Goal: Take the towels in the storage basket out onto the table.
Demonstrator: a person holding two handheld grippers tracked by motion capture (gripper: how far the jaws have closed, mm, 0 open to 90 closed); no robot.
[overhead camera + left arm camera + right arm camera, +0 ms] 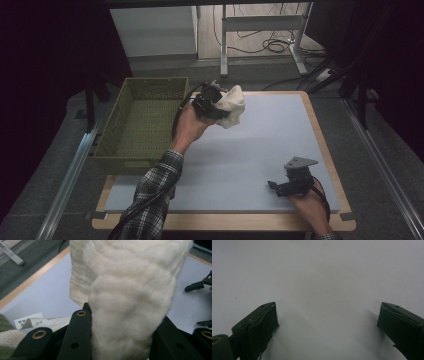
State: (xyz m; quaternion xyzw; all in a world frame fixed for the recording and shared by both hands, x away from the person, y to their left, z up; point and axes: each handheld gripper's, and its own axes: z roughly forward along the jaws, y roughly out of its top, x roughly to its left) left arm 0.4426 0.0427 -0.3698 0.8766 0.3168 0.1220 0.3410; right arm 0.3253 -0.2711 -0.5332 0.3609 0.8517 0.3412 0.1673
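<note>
I note my left hand-held gripper clamped on the bunched cream woven cloth, held above the pale blue tabletop. The olive-green perforated plastic basket lies just left. My right hand-held gripper rests wide open, empty.

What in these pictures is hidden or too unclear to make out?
- Left gripper, left gripper view: the bunched cream cloth covers the gap between its jaws.
- White label, same view: print too small to read.
- Green basket, high view: its near wall hides part of the floor inside.
- Right gripper, its own view: jaw bases are cut off by the bottom edge.
</note>
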